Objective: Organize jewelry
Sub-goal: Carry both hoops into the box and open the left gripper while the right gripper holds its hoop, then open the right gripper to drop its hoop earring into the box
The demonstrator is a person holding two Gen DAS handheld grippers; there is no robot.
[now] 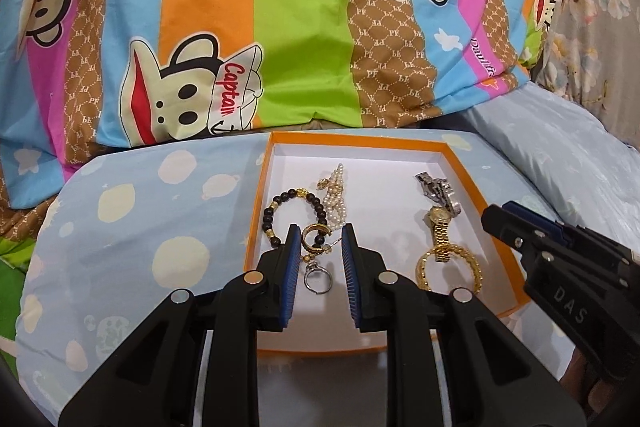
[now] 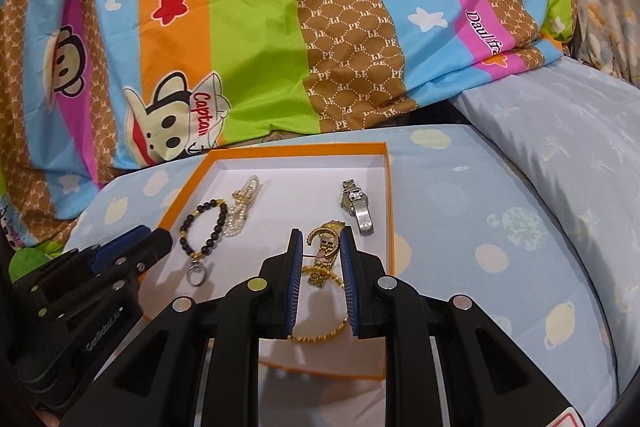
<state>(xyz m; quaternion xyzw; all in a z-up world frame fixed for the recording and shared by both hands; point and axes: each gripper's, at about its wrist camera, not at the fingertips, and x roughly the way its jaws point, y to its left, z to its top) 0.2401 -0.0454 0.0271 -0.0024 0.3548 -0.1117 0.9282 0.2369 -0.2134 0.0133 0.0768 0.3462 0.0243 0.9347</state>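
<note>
Both hand-held grippers, left (image 1: 319,239) and right (image 2: 320,241), hung partly spread and empty; crowded bracelets (image 1: 298,217) risked snagging together.

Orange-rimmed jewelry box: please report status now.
Left gripper and right gripper both above orange-rimmed white box, jaws slightly apart, nothing held. Jewelry all inside. Nothing in the way.
</note>
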